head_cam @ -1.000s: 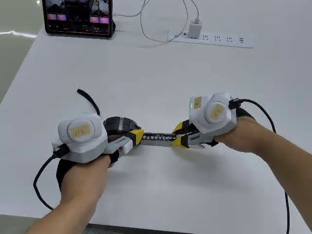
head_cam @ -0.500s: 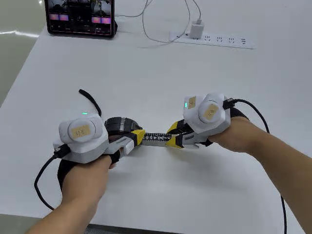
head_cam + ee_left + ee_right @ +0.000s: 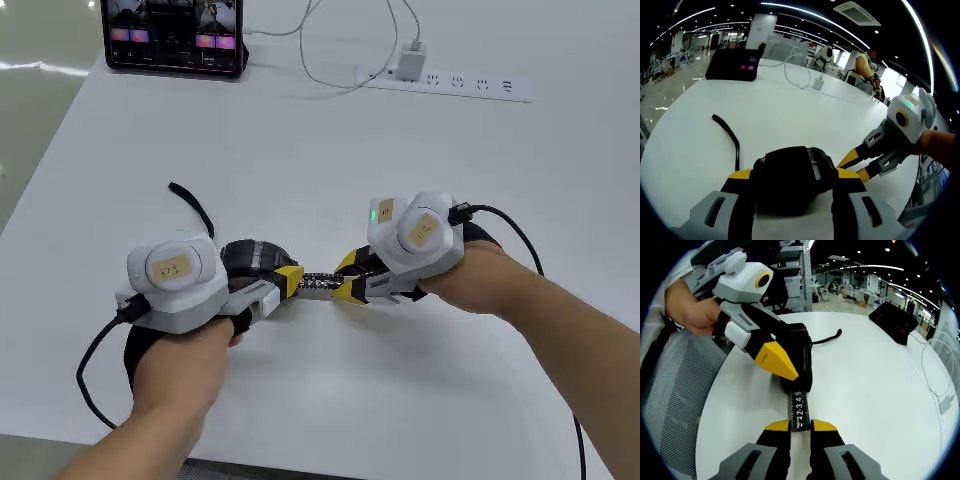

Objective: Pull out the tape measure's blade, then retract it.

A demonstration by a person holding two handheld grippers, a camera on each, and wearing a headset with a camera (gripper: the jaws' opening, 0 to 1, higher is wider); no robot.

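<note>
The black tape measure case (image 3: 250,258) rests on the white table (image 3: 330,160), and my left gripper (image 3: 272,284) is shut on it from the near side. A short length of numbered blade (image 3: 318,283) runs right from the case to my right gripper (image 3: 344,287), which is shut on the blade's end. In the left gripper view the case (image 3: 792,177) sits between the yellow-tipped fingers (image 3: 740,175), with the right gripper (image 3: 860,162) coming in from the right. The right gripper view shows the blade (image 3: 799,410) pinched at my right gripper (image 3: 800,426), leading to the case (image 3: 801,357).
The case's black wrist strap (image 3: 190,205) trails away on the table. A tablet (image 3: 175,35) stands at the far left edge. A power strip (image 3: 450,82) with a white charger (image 3: 410,60) and cables lies at the back. A mesh chair (image 3: 680,390) sits beside the table.
My right gripper has moved left toward the case, and the exposed blade has become shorter. The left gripper keeps its hold on the case.
</note>
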